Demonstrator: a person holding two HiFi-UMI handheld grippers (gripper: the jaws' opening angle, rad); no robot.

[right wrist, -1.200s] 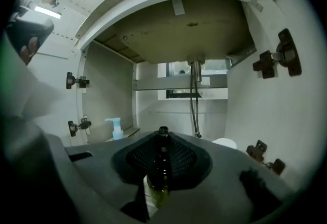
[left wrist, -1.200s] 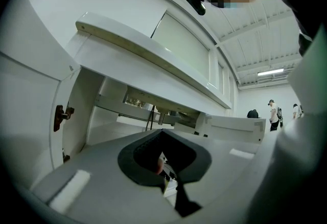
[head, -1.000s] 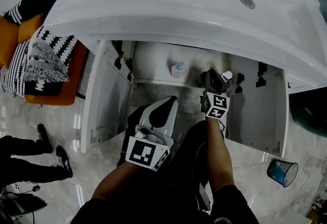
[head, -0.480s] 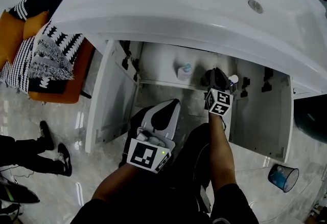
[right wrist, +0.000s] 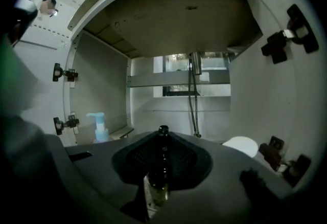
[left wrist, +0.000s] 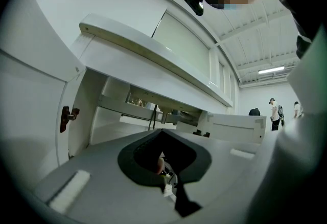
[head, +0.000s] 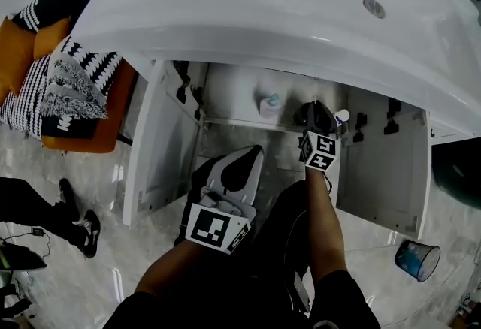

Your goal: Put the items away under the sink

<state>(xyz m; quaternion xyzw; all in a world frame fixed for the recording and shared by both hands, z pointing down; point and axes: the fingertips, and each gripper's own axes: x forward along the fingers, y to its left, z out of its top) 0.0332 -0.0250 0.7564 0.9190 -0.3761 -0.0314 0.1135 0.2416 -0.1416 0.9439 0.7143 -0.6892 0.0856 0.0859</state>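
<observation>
Under the sink, inside the open cabinet (right wrist: 99, 74): my right gripper (head: 314, 119) is clamped on a dark glass bottle (right wrist: 162, 169), which is upright. Can't tell whether its base touches the cabinet floor. Pump bottle (right wrist: 98, 127) stands at the back left. A white round item (right wrist: 241, 145) sits low on the right, can't identify it. Left gripper (head: 252, 153) hangs outside the cabinet front, jaws together, nothing in them.

Status, my read: pump bottle is stowed, dark bottle is mid-placement. Remaining: set it down clear of the hose (right wrist: 193, 100), let go, back out, then probably close the doors.
</observation>
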